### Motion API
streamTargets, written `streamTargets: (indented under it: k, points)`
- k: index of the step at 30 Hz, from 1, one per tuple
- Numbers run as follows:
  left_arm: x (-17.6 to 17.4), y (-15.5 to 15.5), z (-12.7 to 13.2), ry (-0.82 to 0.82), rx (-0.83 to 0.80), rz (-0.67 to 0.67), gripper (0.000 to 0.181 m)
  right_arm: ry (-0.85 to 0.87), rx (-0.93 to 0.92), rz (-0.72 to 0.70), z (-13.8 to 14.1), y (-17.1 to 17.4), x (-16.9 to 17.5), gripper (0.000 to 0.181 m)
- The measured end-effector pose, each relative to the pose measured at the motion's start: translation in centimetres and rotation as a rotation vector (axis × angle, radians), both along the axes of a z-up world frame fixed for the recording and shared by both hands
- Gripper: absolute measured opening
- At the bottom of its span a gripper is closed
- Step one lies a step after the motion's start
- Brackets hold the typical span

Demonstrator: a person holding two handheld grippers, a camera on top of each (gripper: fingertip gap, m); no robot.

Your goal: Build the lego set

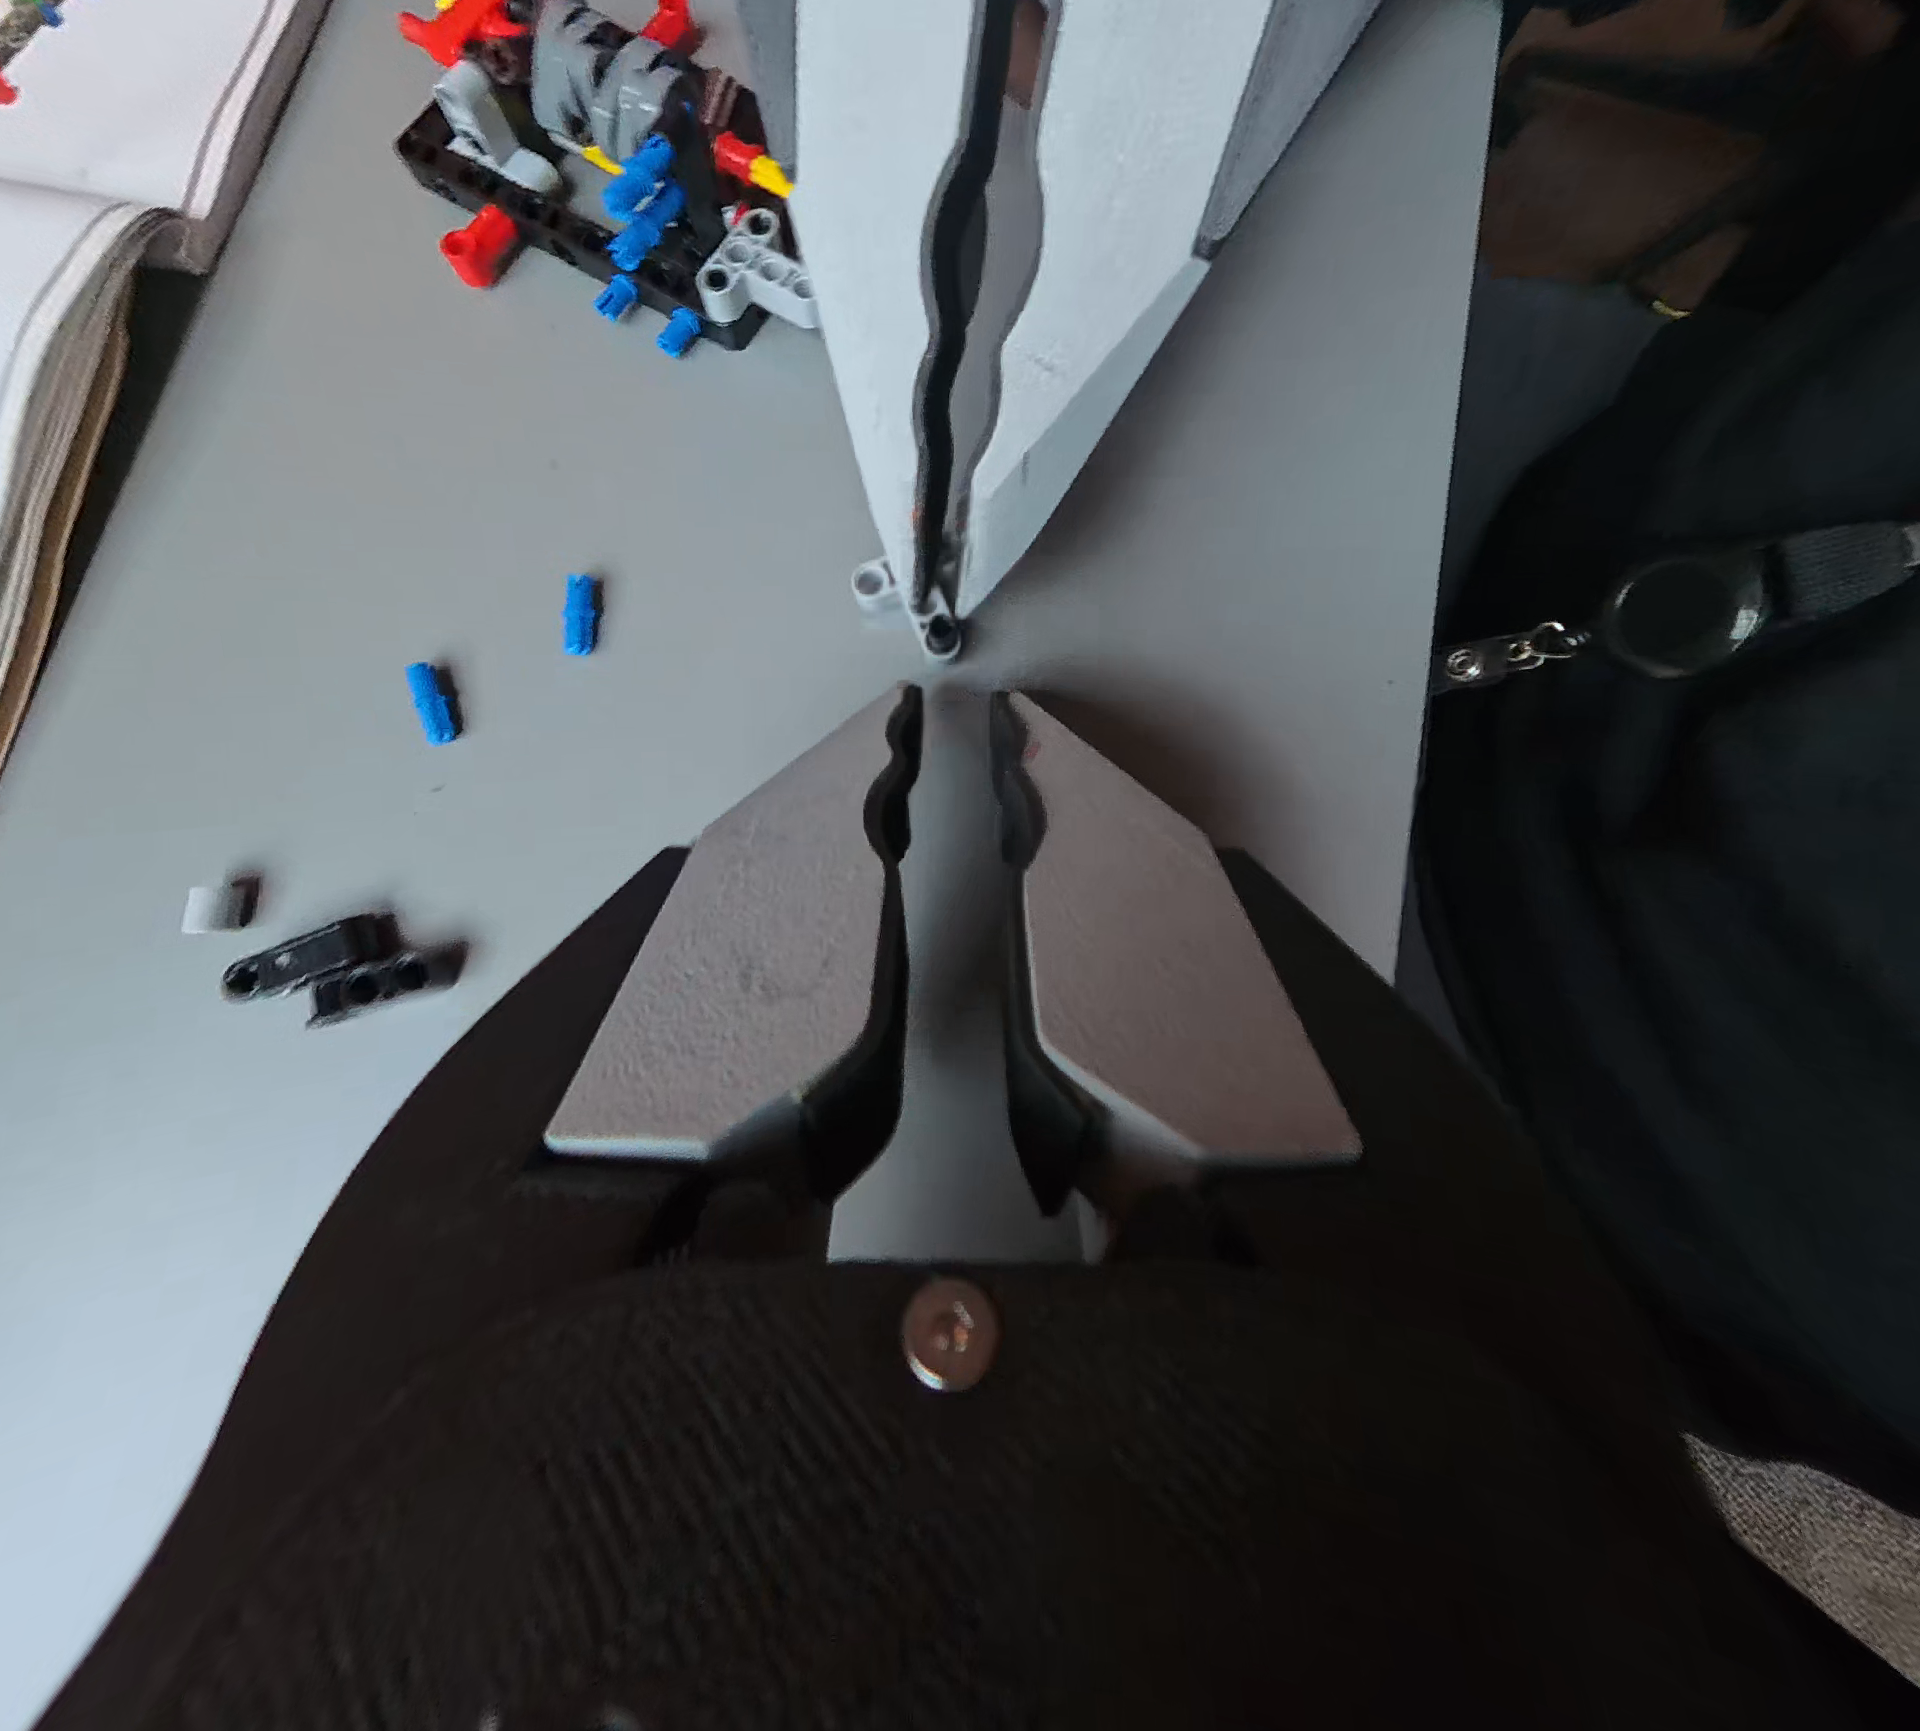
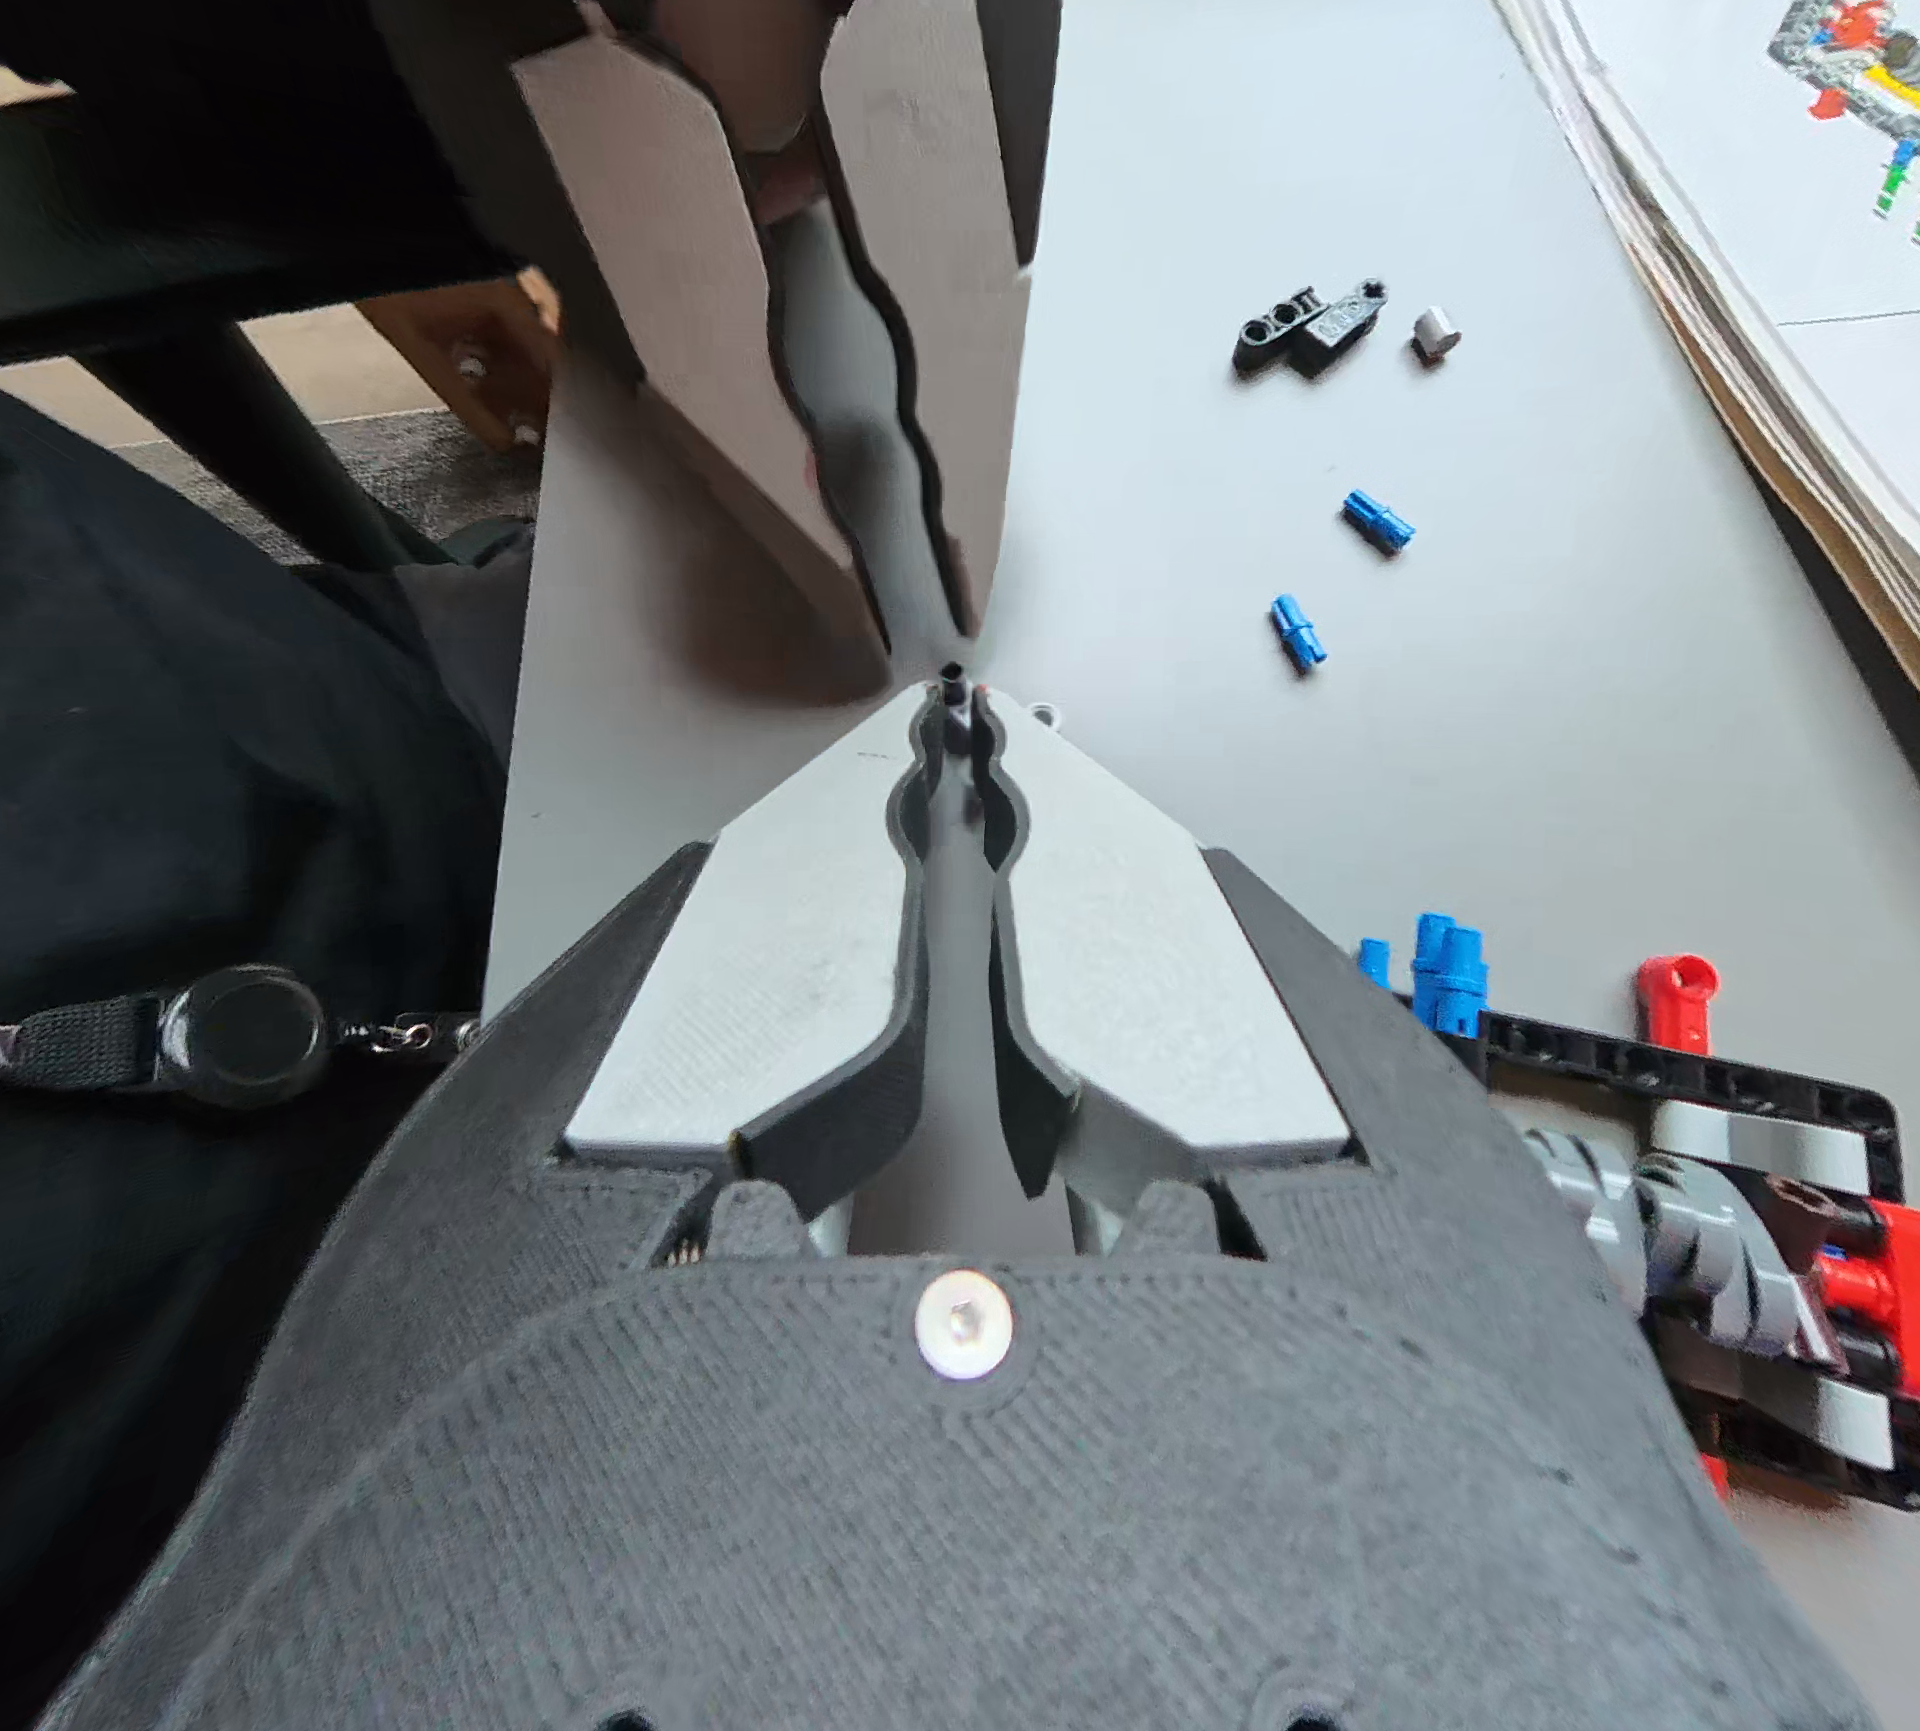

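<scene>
at table edge, my right gripper [image 2: 961, 710] pinches a small grey piece [image 1: 914, 606]; left gripper [image 1: 951, 705] spread, empty. risk: shallow tip grip, piece slips off the table [image 1: 623, 476].

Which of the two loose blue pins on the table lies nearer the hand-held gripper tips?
The blue pin closer to the partly built model; the other loose pin lies farther out, toward the black pieces.

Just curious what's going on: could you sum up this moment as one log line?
right gripper: shut on small light grey holed lego piece | left gripper: open, facing it tip to tip | two blue pins loose on grey table
</scene>
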State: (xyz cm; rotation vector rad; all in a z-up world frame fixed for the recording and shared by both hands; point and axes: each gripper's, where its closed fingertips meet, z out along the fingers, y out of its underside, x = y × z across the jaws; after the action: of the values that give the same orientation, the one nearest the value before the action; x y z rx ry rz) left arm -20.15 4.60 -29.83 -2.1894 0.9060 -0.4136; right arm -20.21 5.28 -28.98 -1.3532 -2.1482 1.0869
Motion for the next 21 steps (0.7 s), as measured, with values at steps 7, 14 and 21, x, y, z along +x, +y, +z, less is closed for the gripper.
streamTargets:
  k: [7, 14, 21]
  points:
    - [-7.8, 3.9, 3.7, 0.029, 0.052, 0.215, 0.009, 0.042, -0.101, -0.017, 0.9, 0.3, 0.2, 0.007]
    - [-12.0, 6.6, 0.9, 0.127, -0.125, 0.223, 0.01, 0.072, -0.11, -0.054, 1.3, 1.4, 1.1, 0.007]
    - [-12.4, 6.9, -0.6, 0.197, -0.18, 0.188, 0.001, 0.064, -0.121, -0.076, 1.4, 2.6, 2.0, 0.01]
